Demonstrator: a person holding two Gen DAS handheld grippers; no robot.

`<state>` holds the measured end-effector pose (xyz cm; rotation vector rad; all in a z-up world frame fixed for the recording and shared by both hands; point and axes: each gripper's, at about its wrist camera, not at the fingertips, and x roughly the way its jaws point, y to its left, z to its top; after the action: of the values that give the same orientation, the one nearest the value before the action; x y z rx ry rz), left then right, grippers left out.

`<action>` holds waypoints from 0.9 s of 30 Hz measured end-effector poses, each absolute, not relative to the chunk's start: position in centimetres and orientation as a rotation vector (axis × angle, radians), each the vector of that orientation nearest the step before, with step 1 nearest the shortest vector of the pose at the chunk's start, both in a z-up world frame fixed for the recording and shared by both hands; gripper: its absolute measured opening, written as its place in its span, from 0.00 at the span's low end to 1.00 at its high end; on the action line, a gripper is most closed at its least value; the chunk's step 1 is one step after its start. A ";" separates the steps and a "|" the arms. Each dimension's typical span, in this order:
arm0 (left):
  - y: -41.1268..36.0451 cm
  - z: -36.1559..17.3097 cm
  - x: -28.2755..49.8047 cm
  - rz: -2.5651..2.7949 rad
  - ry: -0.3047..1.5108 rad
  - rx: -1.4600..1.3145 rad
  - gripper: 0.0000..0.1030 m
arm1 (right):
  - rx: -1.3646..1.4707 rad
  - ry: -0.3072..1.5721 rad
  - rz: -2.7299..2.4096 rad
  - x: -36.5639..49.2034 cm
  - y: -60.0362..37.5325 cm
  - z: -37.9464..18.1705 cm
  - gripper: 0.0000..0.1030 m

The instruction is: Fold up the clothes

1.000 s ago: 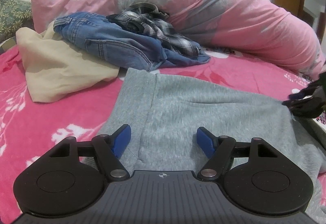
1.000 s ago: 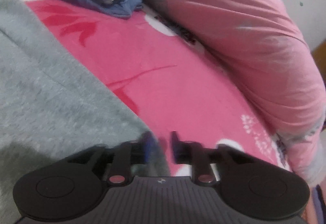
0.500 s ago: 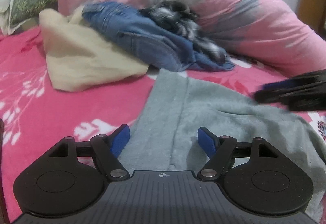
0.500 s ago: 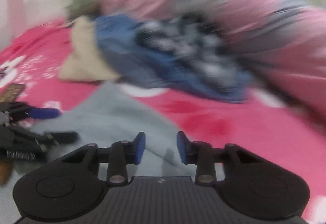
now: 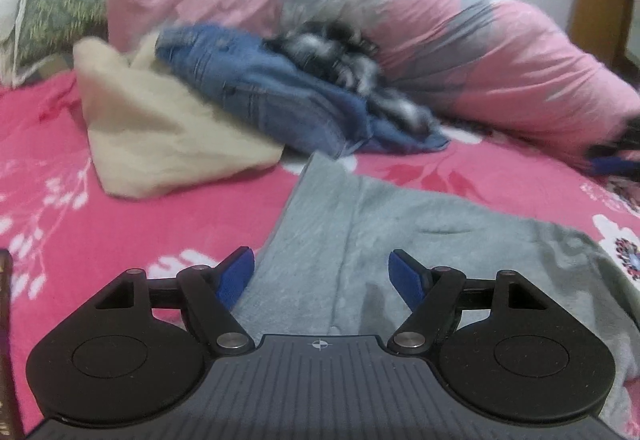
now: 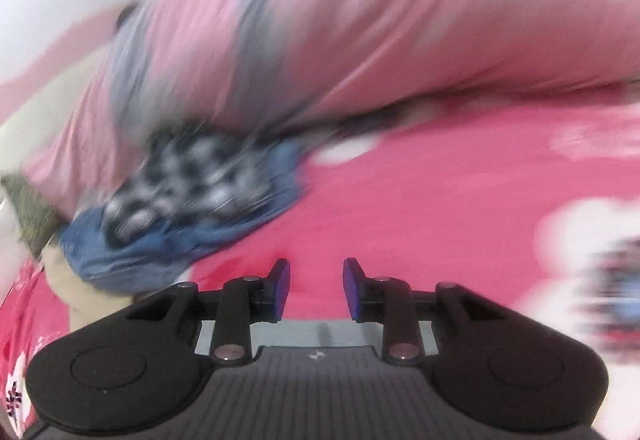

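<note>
Three loose clothes [image 5: 256, 96] pile mid-frame beside a pink quilt [image 5: 420, 20]. Gray sweater [image 5: 420, 252] lies flat below. Left gripper [image 5: 321, 276] fingers wide apart; right gripper [image 6: 313, 290] fingers slightly apart, holding nothing.

A home bedroom: a bed [image 5: 132, 208] with a pink flowered sheet, a bunched pink duvet [image 5: 460, 40], a green pillow [image 5: 52, 16], and loose clothes [image 5: 280, 100] piled on it.

No readable text, labels, brands or numbers appear anywhere in either wrist camera view.
</note>
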<state>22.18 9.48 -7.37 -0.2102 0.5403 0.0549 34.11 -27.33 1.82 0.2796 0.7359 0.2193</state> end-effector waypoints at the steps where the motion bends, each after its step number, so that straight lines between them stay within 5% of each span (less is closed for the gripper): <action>1: 9.3 -7.1 21.8 0.042 0.522 -0.206 0.73 | 0.264 0.725 0.173 31.8 -30.0 2.7 0.33; 4: 8.7 -6.7 21.0 0.009 0.483 -0.201 0.75 | 0.218 0.689 0.033 25.0 -38.1 5.4 0.43; 12: 9.0 -5.9 20.2 -0.046 0.392 -0.274 0.77 | 0.254 0.829 -0.257 10.9 -49.8 1.7 0.45; 22: 6.4 -6.9 20.3 -0.193 0.408 -0.237 0.77 | 0.536 0.862 -0.259 7.0 -52.1 -3.1 0.47; 24: 5.5 -7.7 20.8 -0.185 0.451 -0.198 0.77 | 0.490 0.859 -0.262 7.4 -51.5 -3.5 0.39; 26: 5.2 -8.2 21.1 -0.167 0.481 -0.188 0.77 | 0.425 0.817 -0.264 7.6 -50.6 -2.9 0.09; 27: 5.5 -8.3 21.2 -0.162 0.490 -0.201 0.77 | 0.389 0.786 -0.272 7.8 -50.1 -2.2 0.09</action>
<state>21.24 5.48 -8.30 -0.2011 0.4896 -0.1616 7.82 -50.09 -2.20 0.3893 0.7863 -0.2715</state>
